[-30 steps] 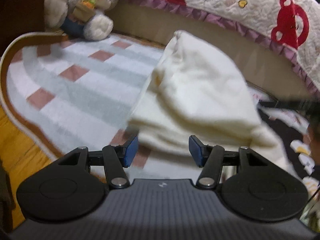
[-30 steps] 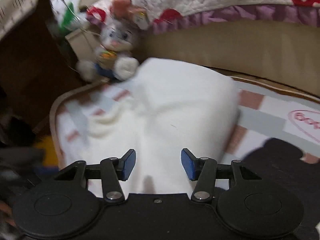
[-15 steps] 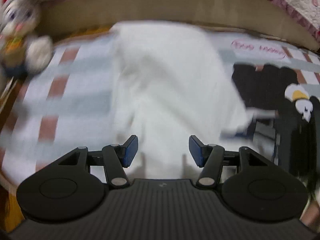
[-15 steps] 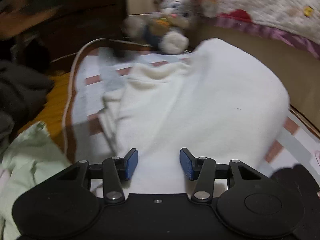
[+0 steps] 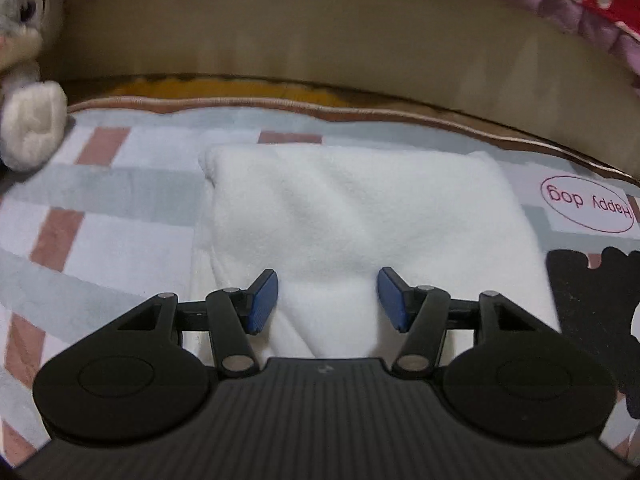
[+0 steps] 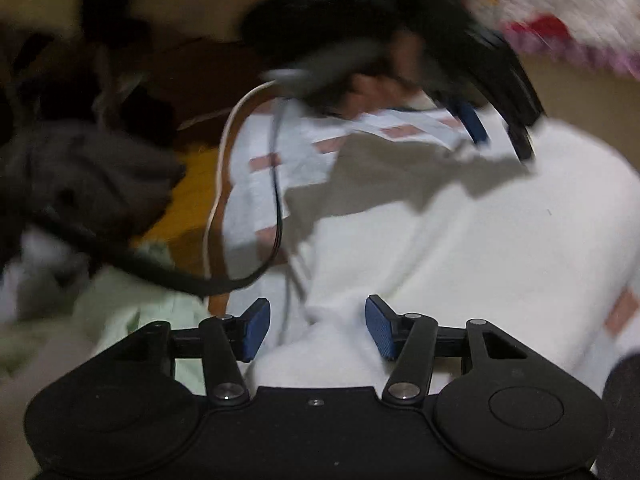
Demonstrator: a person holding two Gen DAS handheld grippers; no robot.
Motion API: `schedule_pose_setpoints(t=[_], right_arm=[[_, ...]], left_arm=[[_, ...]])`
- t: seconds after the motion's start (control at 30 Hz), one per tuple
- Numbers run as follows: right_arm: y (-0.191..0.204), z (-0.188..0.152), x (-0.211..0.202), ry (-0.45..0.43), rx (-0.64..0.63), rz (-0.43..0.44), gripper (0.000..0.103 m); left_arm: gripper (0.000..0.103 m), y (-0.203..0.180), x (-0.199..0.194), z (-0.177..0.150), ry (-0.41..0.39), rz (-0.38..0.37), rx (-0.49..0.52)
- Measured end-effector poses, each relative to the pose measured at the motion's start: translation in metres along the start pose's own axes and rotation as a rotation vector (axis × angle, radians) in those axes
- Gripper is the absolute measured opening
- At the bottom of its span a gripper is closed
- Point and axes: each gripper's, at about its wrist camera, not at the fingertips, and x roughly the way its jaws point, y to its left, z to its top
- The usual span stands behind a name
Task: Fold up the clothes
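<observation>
A white fleecy garment [image 5: 360,216] lies folded in a flat rectangle on the checked rug [image 5: 104,208]. My left gripper [image 5: 328,300] hovers over the garment's near edge. Its jaws are opening, with a soft ridge of cloth between the blue pads and no pad pressing on it. In the right wrist view the same white garment [image 6: 500,248] fills the right half. My right gripper [image 6: 318,328] stands over its near corner with jaws opening and cloth below the gap. The left gripper [image 6: 498,136] shows blurred at the top of that view, over the garment's far edge.
A plush rabbit [image 5: 28,128] sits at the rug's far left. A beige bed base [image 5: 320,32] and a frilled quilt [image 5: 580,8] close the far side. Black cloth [image 5: 592,300] lies to the right. Dark grey [image 6: 80,184] and pale green clothes [image 6: 132,312] and a cable [image 6: 276,200] lie left.
The white garment hung lifted a second ago and now lies flat and folded on the rug. The left gripper swept across it. The right view swung toward the clothes pile. Both jaws stand slightly wider.
</observation>
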Motion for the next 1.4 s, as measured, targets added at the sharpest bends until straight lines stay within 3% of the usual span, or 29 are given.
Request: schedule_pose_setpoints(t=[0.1,0.2,0.33,0.43,0.53,0.6,0.73,0.87,0.97,1.2,1.27,1.33,1.4], right_arm=[[-0.011,0.001,0.001,0.006,0.021,0.061,0.06],[-0.033,0.002,0.002,-0.002,0.141,0.146,0.06],[-0.054,0.004,-0.005,-0.035,0.291,0.222,0.06],[-0.065,0.01,-0.017,-0.106,0.365,0.173,0.06],[-0.067,0.013,-0.031,-0.175,0.358,0.027,0.062],[-0.064,0.011,-0.033,-0.189,0.322,-0.1,0.063],[-0.066,0.004,-0.031,-0.15,0.33,-0.203,0.064],[-0.069,0.0,-0.033,-0.132,0.337,-0.237,0.063],[-0.072,0.003,-0.034,-0.124,0.346,-0.246,0.063],[-0.093,0.003,-0.04,-0.13,0.459,-0.27,0.063],[-0.101,0.002,-0.042,-0.133,0.507,-0.288,0.065],[-0.109,-0.001,-0.043,-0.129,0.55,-0.329,0.066],[-0.12,-0.008,-0.044,-0.125,0.617,-0.353,0.066]], left_arm=[[0.054,0.025,0.01,-0.014,0.038,0.121,0.002],[0.055,0.054,0.004,-0.033,0.043,0.042,-0.083],[0.053,0.048,-0.024,-0.042,0.001,0.098,0.055],[0.051,0.055,-0.054,-0.052,-0.047,0.072,0.001],[0.059,0.06,-0.081,-0.071,-0.131,-0.038,-0.064],[0.061,0.064,-0.081,-0.084,-0.116,-0.097,-0.109],[0.047,0.064,-0.051,-0.115,0.051,0.042,-0.081],[0.041,0.072,-0.052,-0.124,0.092,0.072,-0.153],[0.035,0.069,-0.058,-0.132,0.104,0.17,-0.12],[0.041,0.109,-0.091,-0.165,0.041,0.034,-0.533],[0.053,0.113,-0.097,-0.183,0.012,-0.077,-0.666],[0.057,0.118,-0.096,-0.207,0.0,-0.229,-0.84],[0.057,0.114,-0.085,-0.229,0.042,-0.35,-0.974]])
